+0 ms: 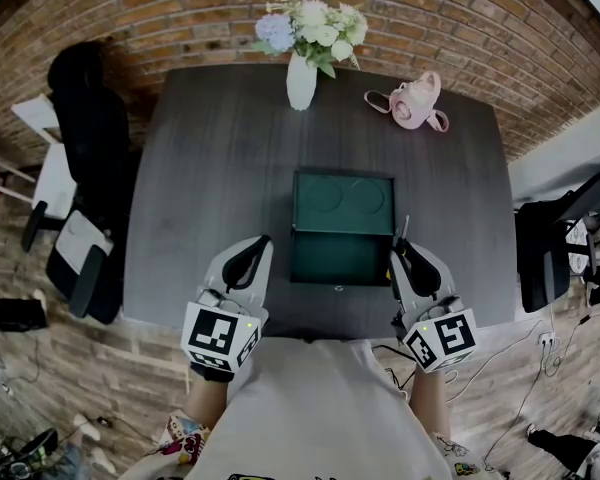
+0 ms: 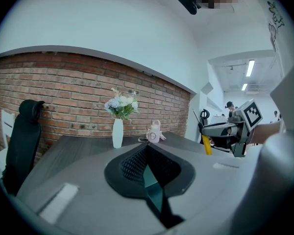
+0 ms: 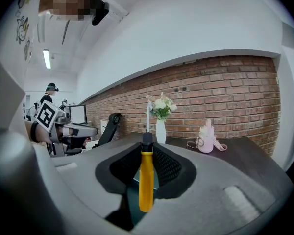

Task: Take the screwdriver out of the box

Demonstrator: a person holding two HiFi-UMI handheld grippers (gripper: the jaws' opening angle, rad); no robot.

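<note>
Right tongs (image 3: 146, 151) stand partly closed on the yellow-handled screwdriver (image 3: 146, 180), its long axis running along the jaw gap, metal shaft poking out past the tips. Left tongs (image 2: 148, 155) are pressed together, empty. Between both, on the tabletop (image 1: 220, 168), sits the open green box (image 1: 340, 258); the tool appears at its right edge, in the right hand's keeping.

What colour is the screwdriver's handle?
The screwdriver handle is orange-yellow, black at its top end; the right gripper view shows it best.

No legible text; only square markers on the left cube (image 1: 220, 336) and right cube (image 1: 440, 340).
</note>
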